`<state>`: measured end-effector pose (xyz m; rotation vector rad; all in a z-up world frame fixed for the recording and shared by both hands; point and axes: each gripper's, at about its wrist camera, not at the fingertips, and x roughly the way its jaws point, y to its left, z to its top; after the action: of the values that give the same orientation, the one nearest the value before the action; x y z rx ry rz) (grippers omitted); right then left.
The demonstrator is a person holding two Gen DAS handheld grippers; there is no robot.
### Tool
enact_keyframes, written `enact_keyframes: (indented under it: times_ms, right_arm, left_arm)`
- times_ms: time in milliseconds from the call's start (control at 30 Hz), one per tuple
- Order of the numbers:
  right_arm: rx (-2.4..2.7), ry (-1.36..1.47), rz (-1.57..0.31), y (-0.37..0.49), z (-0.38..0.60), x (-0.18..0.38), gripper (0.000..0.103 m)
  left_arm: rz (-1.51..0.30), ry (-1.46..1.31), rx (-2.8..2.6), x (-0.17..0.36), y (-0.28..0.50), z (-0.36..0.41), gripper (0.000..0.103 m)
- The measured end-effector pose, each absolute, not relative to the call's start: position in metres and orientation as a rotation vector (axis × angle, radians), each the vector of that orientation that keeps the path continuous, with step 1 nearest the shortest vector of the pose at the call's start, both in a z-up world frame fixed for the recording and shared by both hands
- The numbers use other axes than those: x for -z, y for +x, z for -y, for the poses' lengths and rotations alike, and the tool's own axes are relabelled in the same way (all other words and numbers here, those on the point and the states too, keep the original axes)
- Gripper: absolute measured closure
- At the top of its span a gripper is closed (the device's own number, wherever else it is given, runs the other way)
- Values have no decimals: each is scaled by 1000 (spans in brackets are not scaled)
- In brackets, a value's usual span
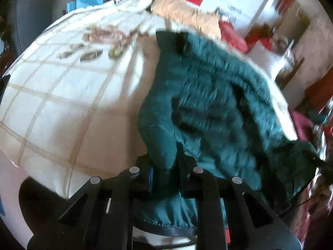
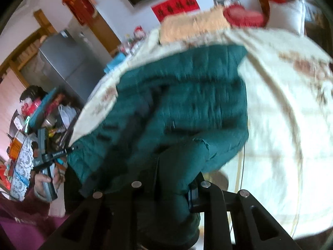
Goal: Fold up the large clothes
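A dark green quilted jacket point(image 1: 218, 108) lies across a cream bed cover with a grid pattern point(image 1: 62, 95). My left gripper point(image 1: 166, 173) is shut on a fold of the jacket near its hem, which hangs below the fingers. In the right wrist view the jacket point(image 2: 187, 95) spreads over the cover point(image 2: 281, 125). My right gripper point(image 2: 172, 189) is shut on another bunch of the jacket, which drapes over the fingers. The left gripper point(image 2: 52, 156) shows at the far left of that view, held in a hand. Both views are motion-blurred.
An orange towel-like cloth point(image 1: 187, 12) and a red item point(image 1: 231, 33) lie at the far end of the bed. A grey fridge point(image 2: 64, 62) stands beyond the bed. Cluttered boxes and bags point(image 2: 41, 112) sit beside the bed.
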<state>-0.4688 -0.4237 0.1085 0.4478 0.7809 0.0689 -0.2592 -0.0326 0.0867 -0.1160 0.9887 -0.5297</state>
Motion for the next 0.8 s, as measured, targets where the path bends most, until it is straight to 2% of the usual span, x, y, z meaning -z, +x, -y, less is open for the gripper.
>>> enact_keyframes:
  times_ms: [333,800]
  right_arm:
    - [33,431,-626,-414,461,-156,84]
    - [215,425,-661,-300,522,-158,84]
  left_arm:
    - [-814,-213,546,-154,-199,62,87]
    - [-815,-185,416,-155,-84,140,87]
